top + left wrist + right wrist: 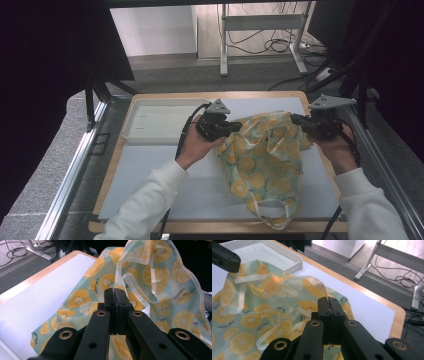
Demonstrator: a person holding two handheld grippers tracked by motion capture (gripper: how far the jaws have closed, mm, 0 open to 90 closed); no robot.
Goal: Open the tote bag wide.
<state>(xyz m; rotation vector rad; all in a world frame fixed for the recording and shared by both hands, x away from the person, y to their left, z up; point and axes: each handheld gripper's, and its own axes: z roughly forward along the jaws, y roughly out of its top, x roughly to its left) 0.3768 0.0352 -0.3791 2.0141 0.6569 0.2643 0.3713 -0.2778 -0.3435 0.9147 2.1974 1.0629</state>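
We see a thin, translucent pale-green fabric bag printed with orange and kiwi slices (262, 160) stretched between 2 grippers over the white mat of the wooden-edged worktop (150, 175). Its upper edge is raised off the surface at both corners, while its lower part lies on the mat and reaches the near edge of the worktop, where a pale looped handle curls at the bottom.

The left gripper (234, 126) is clenched on the bag's upper left corner; in the left gripper view (115, 293) its 2 black jaws stand pressed together with a sliver of cloth between them, and the printed fabric rises in creased folds beyond them, a pale hem band running along the edge. The right gripper (296, 120) is likewise clamped on the bag's upper right corner; in the right gripper view (329, 302) a pale, see-through hem strip runs straight into the closed jaws, and the bag (262, 312) spreads away to the left with a 2nd pale strip lying across it.

The cloth looks light and wrinkled, sagging in the middle between the 2 holds. A shallow white plastic tray (150, 135) sits at the far left of the worktop, just beside the left gripper, apart from the bag.
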